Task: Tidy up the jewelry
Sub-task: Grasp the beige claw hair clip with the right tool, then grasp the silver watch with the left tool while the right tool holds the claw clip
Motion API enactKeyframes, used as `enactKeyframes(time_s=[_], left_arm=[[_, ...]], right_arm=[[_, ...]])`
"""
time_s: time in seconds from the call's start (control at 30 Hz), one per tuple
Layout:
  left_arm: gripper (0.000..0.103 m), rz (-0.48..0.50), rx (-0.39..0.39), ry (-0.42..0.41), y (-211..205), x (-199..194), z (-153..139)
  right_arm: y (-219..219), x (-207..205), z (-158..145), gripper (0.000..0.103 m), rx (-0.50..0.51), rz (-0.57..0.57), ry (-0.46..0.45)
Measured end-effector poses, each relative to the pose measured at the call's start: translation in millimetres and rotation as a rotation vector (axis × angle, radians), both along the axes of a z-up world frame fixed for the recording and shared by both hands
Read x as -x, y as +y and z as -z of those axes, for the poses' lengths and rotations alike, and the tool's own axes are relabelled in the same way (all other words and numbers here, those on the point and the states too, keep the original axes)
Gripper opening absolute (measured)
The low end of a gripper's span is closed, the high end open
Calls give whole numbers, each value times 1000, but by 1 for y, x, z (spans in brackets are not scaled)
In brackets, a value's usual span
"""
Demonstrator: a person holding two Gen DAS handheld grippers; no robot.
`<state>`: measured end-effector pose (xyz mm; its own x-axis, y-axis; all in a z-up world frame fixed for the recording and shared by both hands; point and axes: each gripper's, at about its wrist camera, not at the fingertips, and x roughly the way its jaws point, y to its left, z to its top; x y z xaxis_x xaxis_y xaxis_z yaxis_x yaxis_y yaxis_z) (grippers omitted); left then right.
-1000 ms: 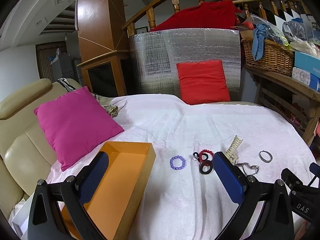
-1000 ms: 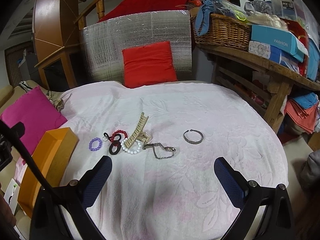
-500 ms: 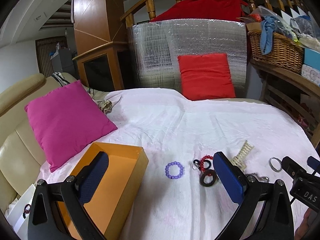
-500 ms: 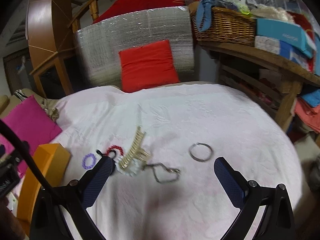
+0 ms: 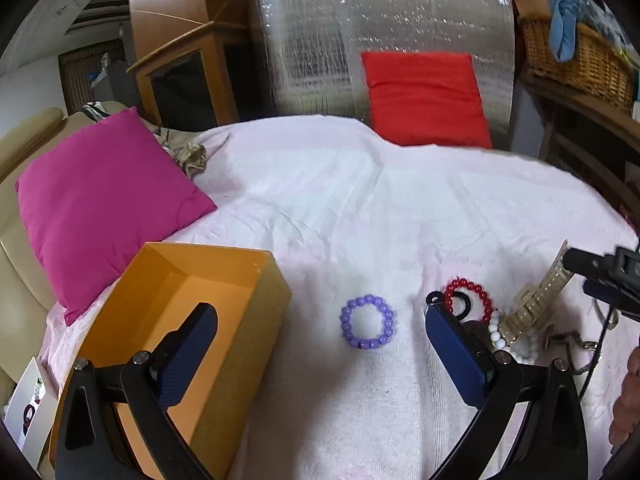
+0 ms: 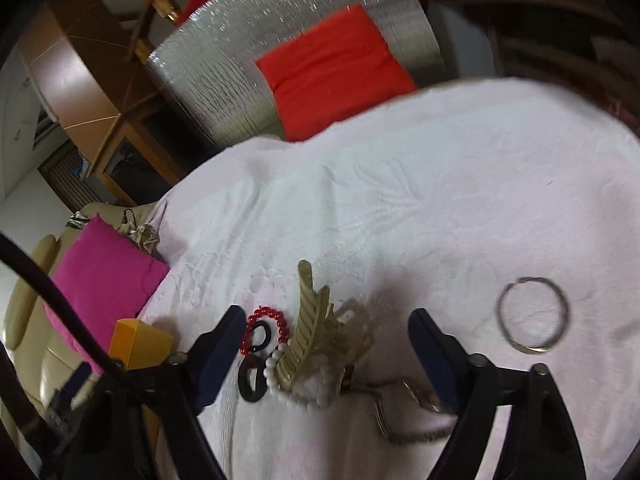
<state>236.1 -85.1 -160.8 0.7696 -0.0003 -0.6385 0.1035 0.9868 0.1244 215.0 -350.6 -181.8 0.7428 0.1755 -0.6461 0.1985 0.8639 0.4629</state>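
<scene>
Nearest in the left wrist view, the left tongs [image 5: 320,344] stand wide and hold nothing. Their left finger [image 5: 188,356] hangs over the open orange box [image 5: 244,336], and their right finger [image 5: 456,356] sits at the left edge of the jewelry pile. Between the two fingers the purple bead bracelet [image 5: 367,328] lies flat on the white cloth [image 5: 360,208], clear of both pads. Just right of it lie the red bead bracelet [image 5: 469,299] and black hair ties [image 5: 462,307], then white beads [image 5: 498,336] and the beige claw clip [image 5: 536,300]. A part of the right tongs shows at the right edge.

Seen from the right wrist, the right tongs [image 6: 326,330] are closing, with the claw clip [image 6: 316,332] between the fingers; neither pad touches it. The clip rests over the white beads [image 6: 276,364]. Left of it are the red bracelet [image 6: 268,320] and the black ties [image 6: 252,376], close to the left finger [image 6: 216,356]. A metal chain [image 6: 384,408] trails near the right finger [image 6: 432,356]. To the right, well apart from the pile, lies a silver bangle [image 6: 532,316].

Farther back, a pink cushion [image 5: 100,196] leans at the left, and a red cushion [image 5: 424,100] stands against a silver foil panel [image 5: 320,40] at the far edge of the cloth. A wicker basket [image 5: 576,60] sits at the far right.
</scene>
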Motion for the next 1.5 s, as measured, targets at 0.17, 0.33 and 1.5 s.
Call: enactKeyframes(time_s=[0.17,0.33,1.5], left_arm=[[103,22,-30,30,-13,-6,10],[103,36,-47,45,-18,-7,15],[74,447,73,149,-140,31,39]], right_arm=[[9,-26,17,50,-77,-39,25],[9,-28,24,15,-97,-23,16],[-127,85,-24,11,-233,286,-223]])
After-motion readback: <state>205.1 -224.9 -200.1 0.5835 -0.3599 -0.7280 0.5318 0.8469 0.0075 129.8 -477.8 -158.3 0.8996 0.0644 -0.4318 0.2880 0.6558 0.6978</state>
